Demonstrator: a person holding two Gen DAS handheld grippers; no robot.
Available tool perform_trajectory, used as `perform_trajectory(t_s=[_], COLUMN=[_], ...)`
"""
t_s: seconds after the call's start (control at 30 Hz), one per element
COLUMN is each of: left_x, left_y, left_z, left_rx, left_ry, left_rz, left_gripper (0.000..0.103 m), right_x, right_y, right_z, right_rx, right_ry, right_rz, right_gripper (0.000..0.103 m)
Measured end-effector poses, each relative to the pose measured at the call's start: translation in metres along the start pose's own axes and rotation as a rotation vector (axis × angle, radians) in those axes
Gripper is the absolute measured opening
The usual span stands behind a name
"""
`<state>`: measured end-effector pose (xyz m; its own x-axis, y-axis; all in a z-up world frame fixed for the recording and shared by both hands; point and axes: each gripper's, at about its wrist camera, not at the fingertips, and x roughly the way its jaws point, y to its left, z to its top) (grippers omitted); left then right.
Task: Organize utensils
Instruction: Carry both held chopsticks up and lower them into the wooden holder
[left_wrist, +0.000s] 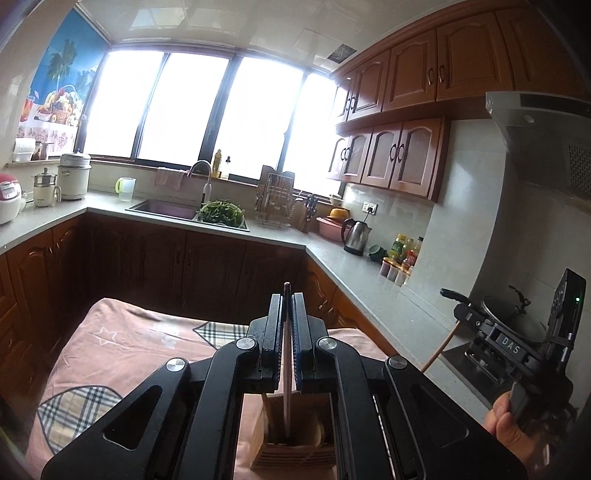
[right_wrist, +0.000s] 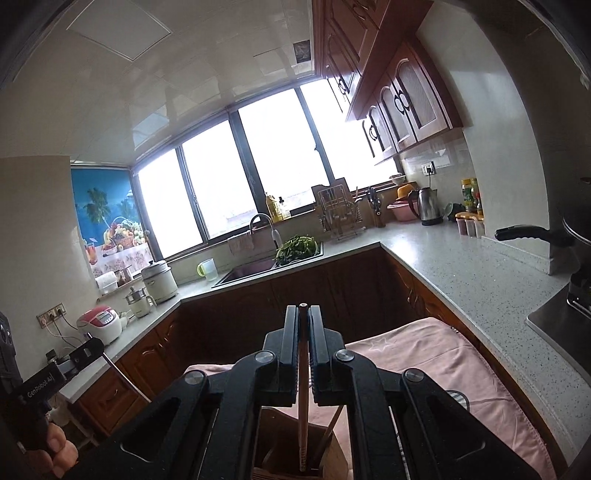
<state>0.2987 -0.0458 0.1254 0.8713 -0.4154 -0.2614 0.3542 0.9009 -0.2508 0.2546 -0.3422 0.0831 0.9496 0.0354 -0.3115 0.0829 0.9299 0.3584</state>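
Claws (left_wrist: 287, 306) (right_wrist: 303, 319) vertical, each clamping chopstick (left_wrist: 286, 369) (right_wrist: 303, 398) over holder (left_wrist: 295, 439).

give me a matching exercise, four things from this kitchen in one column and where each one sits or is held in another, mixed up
Things
1. pale chopstick
2. brown chopstick
3. green vegetables
4. steel kettle

Places
A. on the counter under the wall cabinets
B. clamped in the right tongs
C. in the sink basin by the tap
D. clamped in the left tongs, lower end in the wooden holder

Pairs: 1-D, 2-B, 3-C, 4-A
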Motion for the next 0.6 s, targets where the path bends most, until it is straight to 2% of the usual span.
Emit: perform_trajectory(t_s=[0.17,0.33,0.6], left_x=[0.033,0.049,0.063], left_y=[0.008,0.012,0.017], left_z=[-0.027,-0.053,-0.075], left_rx=[-0.032,-0.03,-0.026], left_ry=[0.052,0.102,0.162], left_rz=[0.027,0.043,0.039], left_gripper=[0.003,0.003,0.004], right_x=[0.022,0.038,0.055], right_y=[-0.01,-0.024,-0.036], right_z=[-0.033,-0.06,-0.079], right_rx=[0.008,0.04,0.086], right_ry=[0.024,0.077,0.159], right_rz=[-0.008,-0.016,-0.01], right_gripper=[0.005,0.005,0.005])
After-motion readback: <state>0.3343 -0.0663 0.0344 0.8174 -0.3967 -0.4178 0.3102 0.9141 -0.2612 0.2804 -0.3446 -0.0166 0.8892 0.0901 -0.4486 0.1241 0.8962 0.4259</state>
